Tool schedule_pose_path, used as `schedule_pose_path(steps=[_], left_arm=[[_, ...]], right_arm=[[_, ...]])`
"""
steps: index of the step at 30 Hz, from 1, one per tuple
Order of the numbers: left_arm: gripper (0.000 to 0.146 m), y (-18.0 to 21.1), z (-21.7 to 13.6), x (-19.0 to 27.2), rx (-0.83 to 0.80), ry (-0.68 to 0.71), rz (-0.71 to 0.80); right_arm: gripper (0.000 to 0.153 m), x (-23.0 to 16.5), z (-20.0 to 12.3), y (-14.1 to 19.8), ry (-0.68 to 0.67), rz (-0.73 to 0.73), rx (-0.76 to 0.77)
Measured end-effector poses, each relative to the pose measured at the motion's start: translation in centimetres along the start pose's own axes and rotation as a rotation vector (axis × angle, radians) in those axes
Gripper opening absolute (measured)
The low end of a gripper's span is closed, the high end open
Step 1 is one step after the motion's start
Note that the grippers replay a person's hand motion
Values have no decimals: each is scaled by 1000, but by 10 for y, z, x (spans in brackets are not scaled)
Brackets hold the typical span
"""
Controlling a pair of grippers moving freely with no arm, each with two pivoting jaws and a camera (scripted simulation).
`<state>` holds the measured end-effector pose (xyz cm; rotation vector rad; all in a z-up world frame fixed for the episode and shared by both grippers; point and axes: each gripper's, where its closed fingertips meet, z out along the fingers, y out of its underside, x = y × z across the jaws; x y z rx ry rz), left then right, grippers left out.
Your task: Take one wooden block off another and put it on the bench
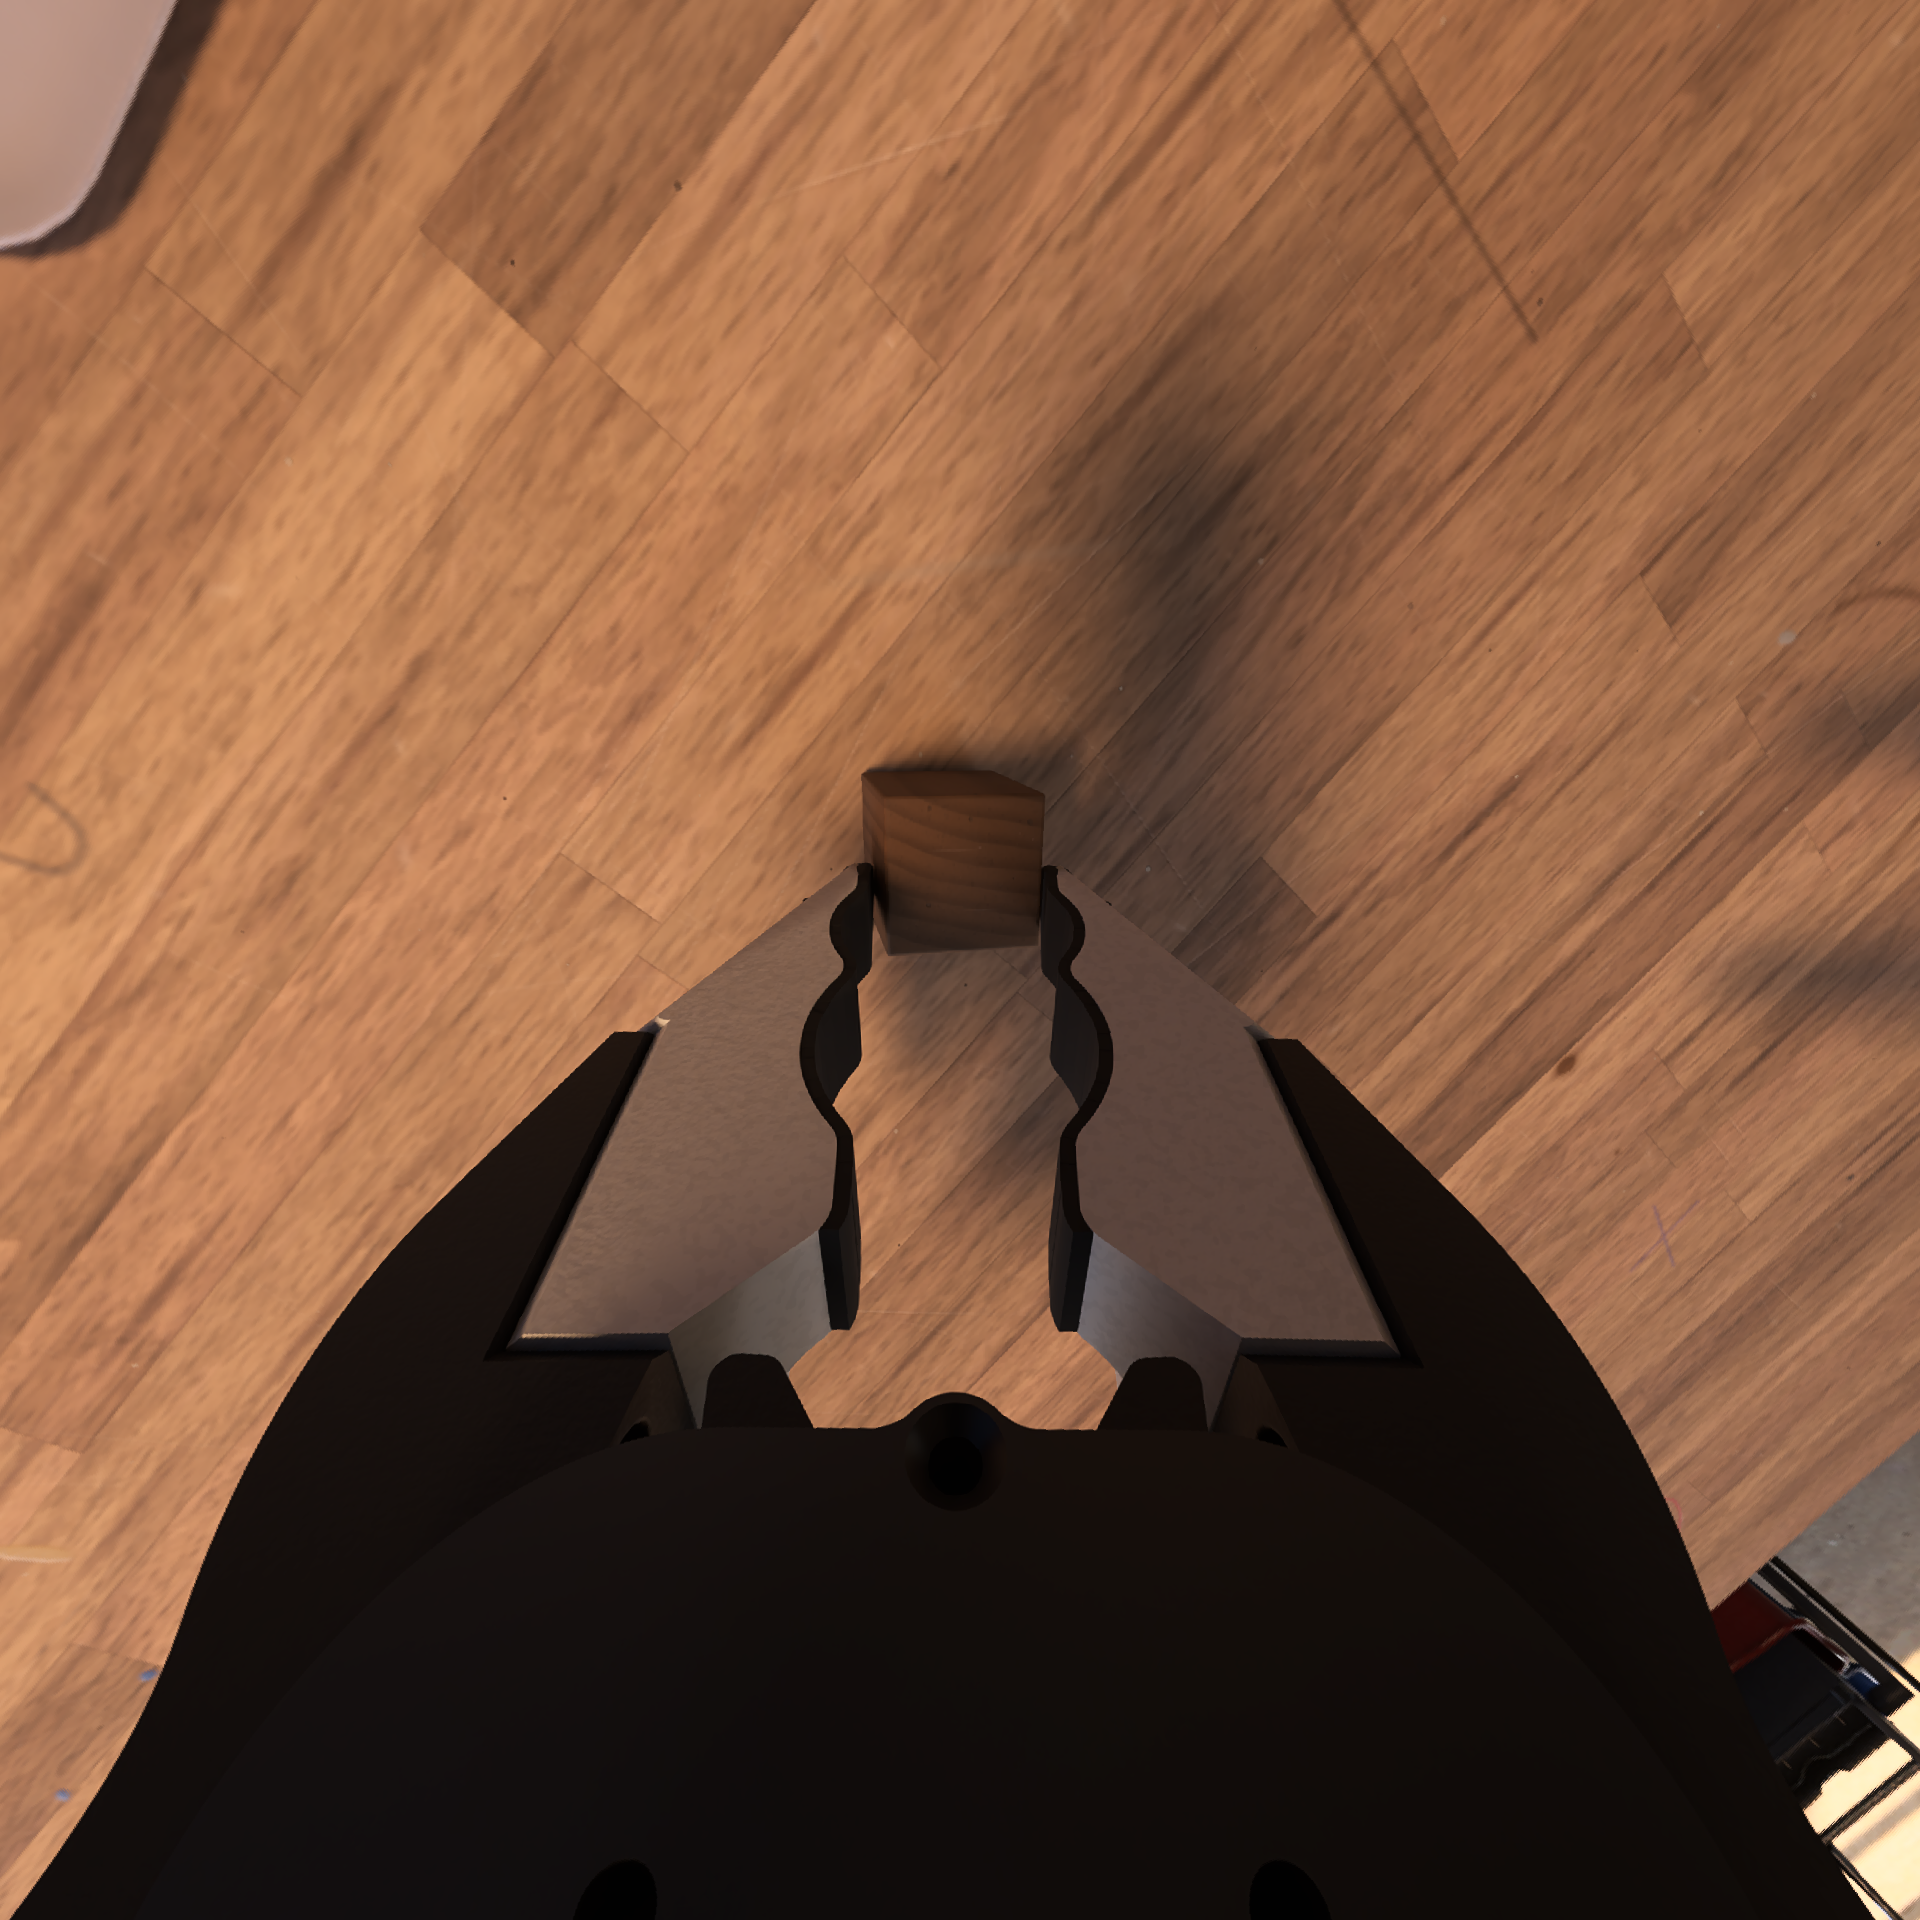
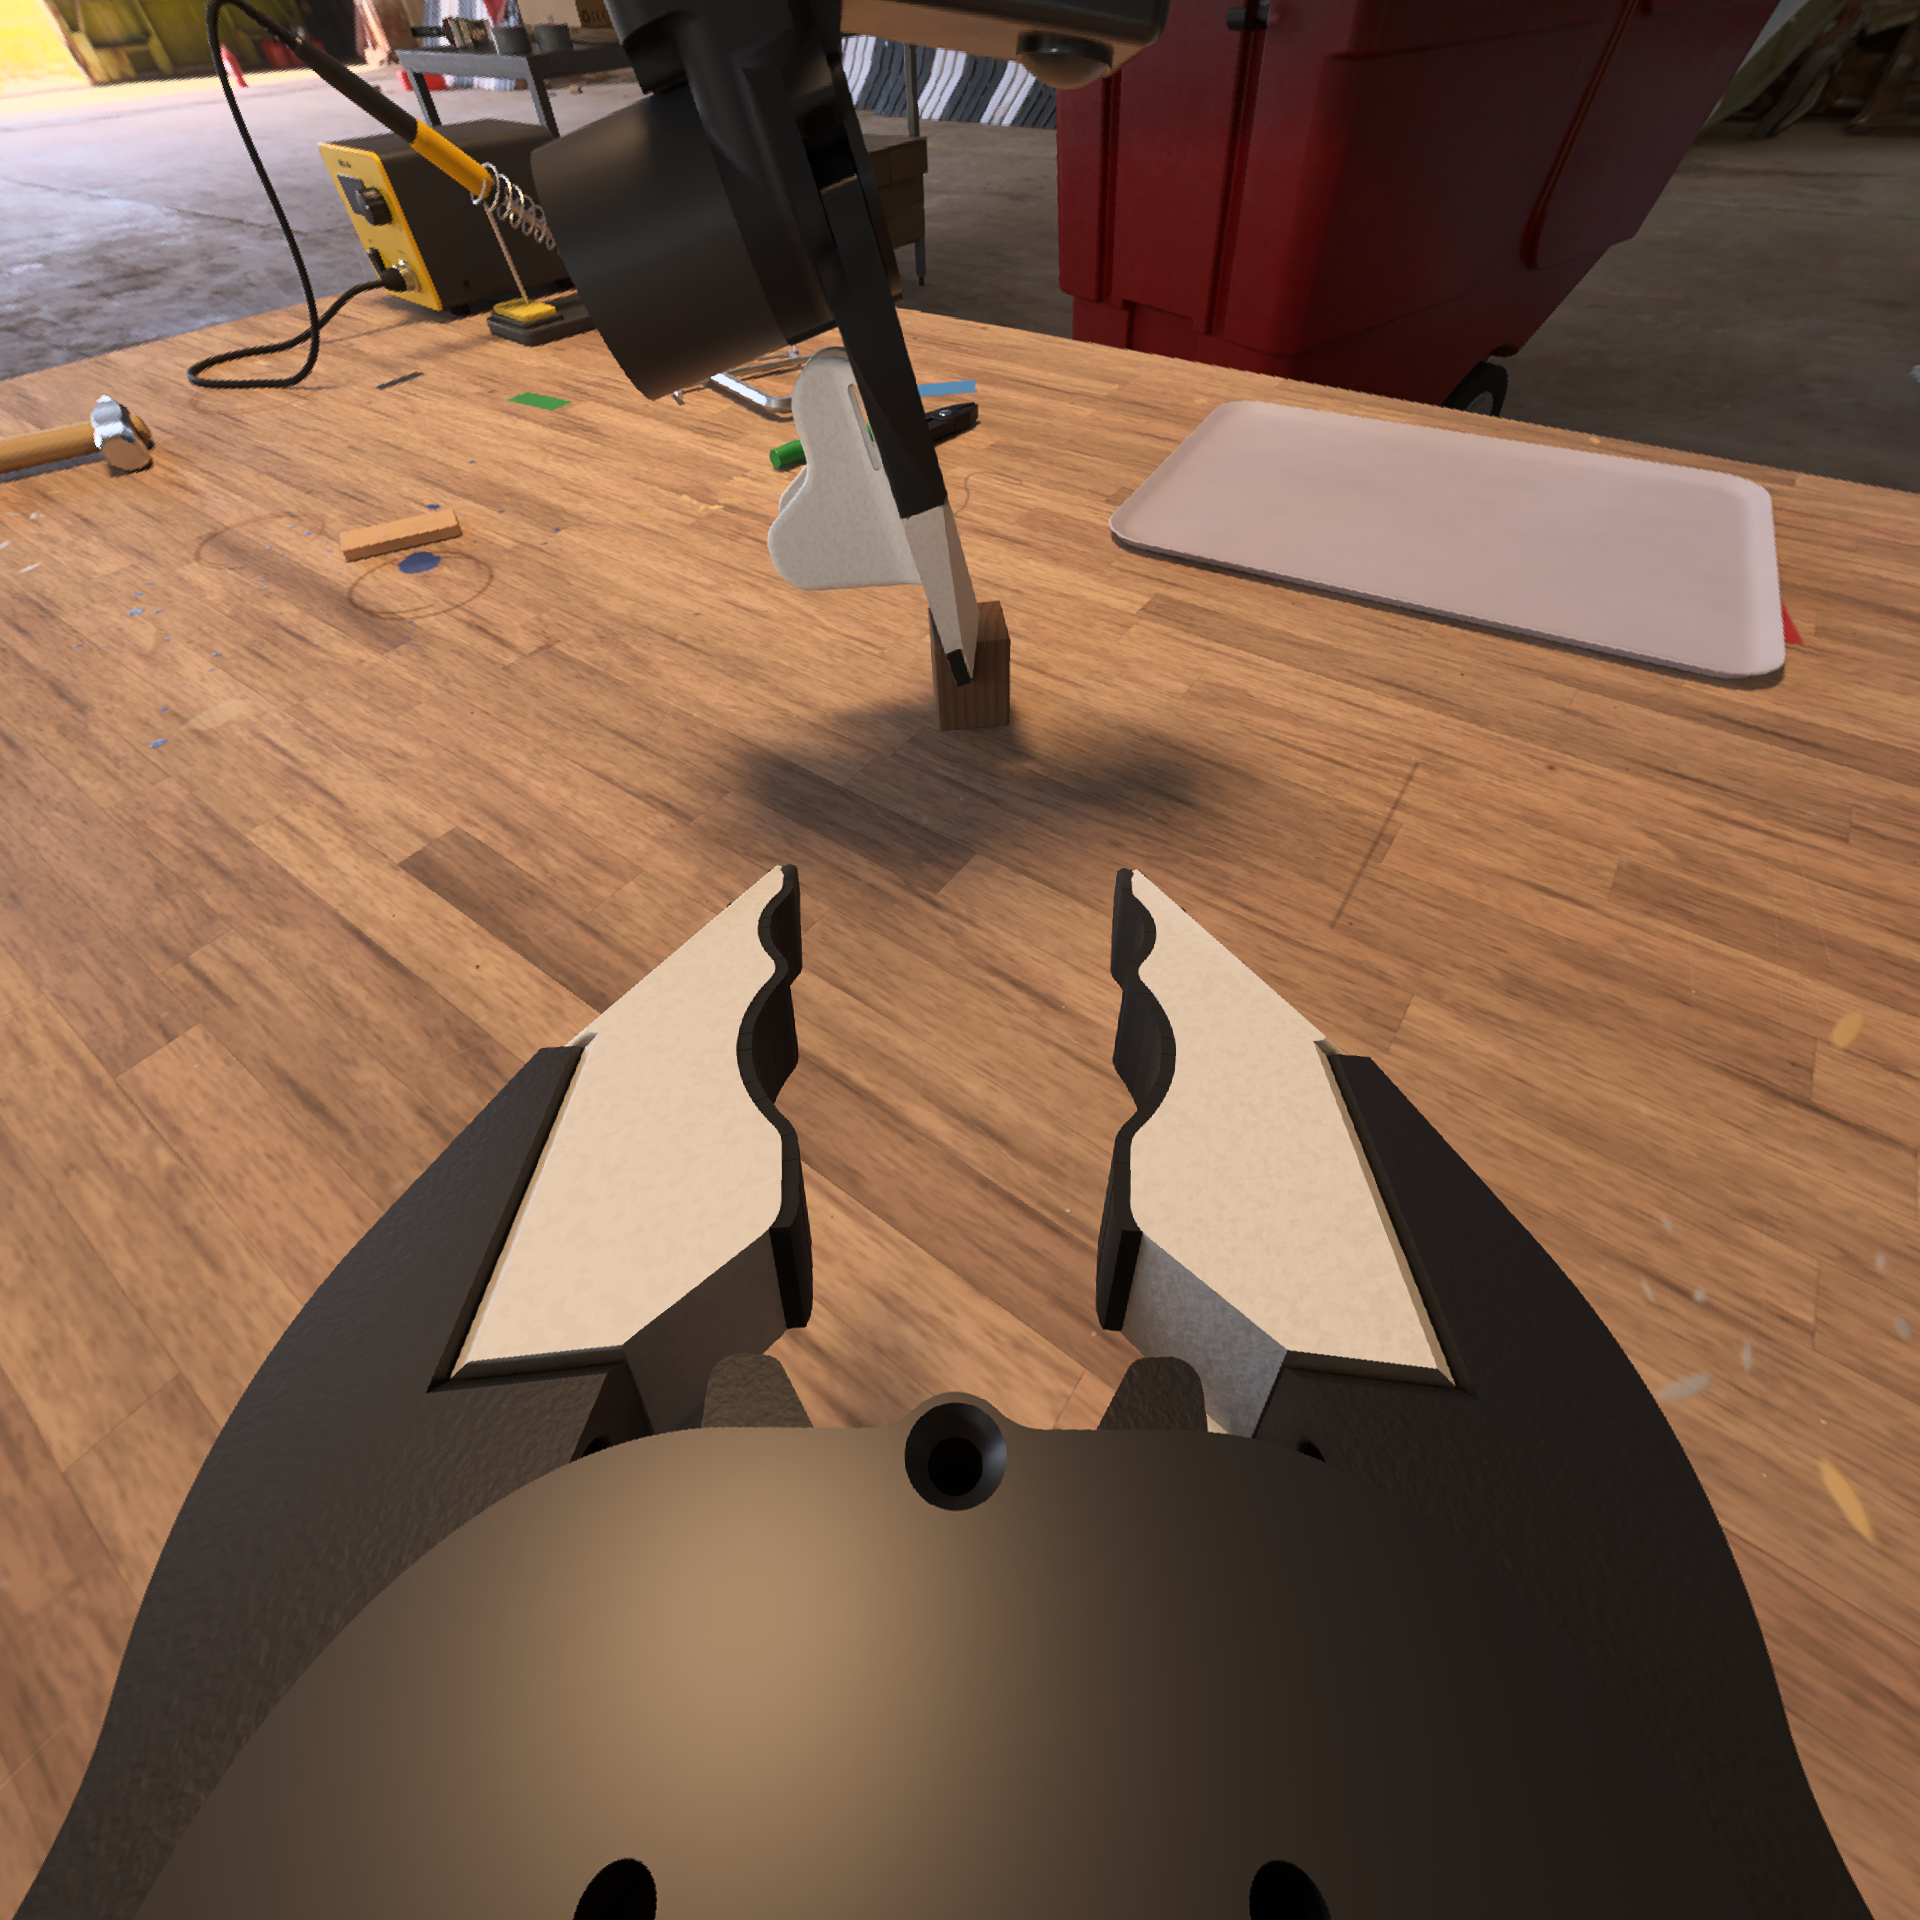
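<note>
Two brown wooden blocks stand stacked on the wooden bench (image 2: 1351,935). In the right wrist view the top block (image 2: 989,632) sits on the lower block (image 2: 975,704). My left gripper (image 2: 964,652) comes down from above, its fingertips on the top block. In the left wrist view the left gripper (image 1: 956,883) has its jaws against both sides of the top block (image 1: 956,862); the lower block is hidden beneath. My right gripper (image 2: 956,883) is open and empty, low over the bench, well short of the stack.
A pale pink tray (image 2: 1455,530) lies at the right; its corner shows in the left wrist view (image 1: 52,104). A hammer (image 2: 104,436), a thin wooden strip (image 2: 400,535) and a yellow soldering station (image 2: 416,218) are at the left. A red cabinet (image 2: 1351,156) stands behind the bench.
</note>
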<state>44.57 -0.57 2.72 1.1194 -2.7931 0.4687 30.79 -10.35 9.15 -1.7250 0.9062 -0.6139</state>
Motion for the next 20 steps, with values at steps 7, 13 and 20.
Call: schedule_pose_path(steps=[7, 13, 20], left_arm=[[85, 10, -21, 1, 142, -19, -25], [82, 46, -98, 18, 641, -200, -101], [82, 154, -121, 56, 1051, -505, -407]], right_arm=[[60, -1, -1, -1, -2, -1, 2], [60, 0, -1, -1, -3, 1, 3], [60, -1, 2, 5, -12, 7, -9]])
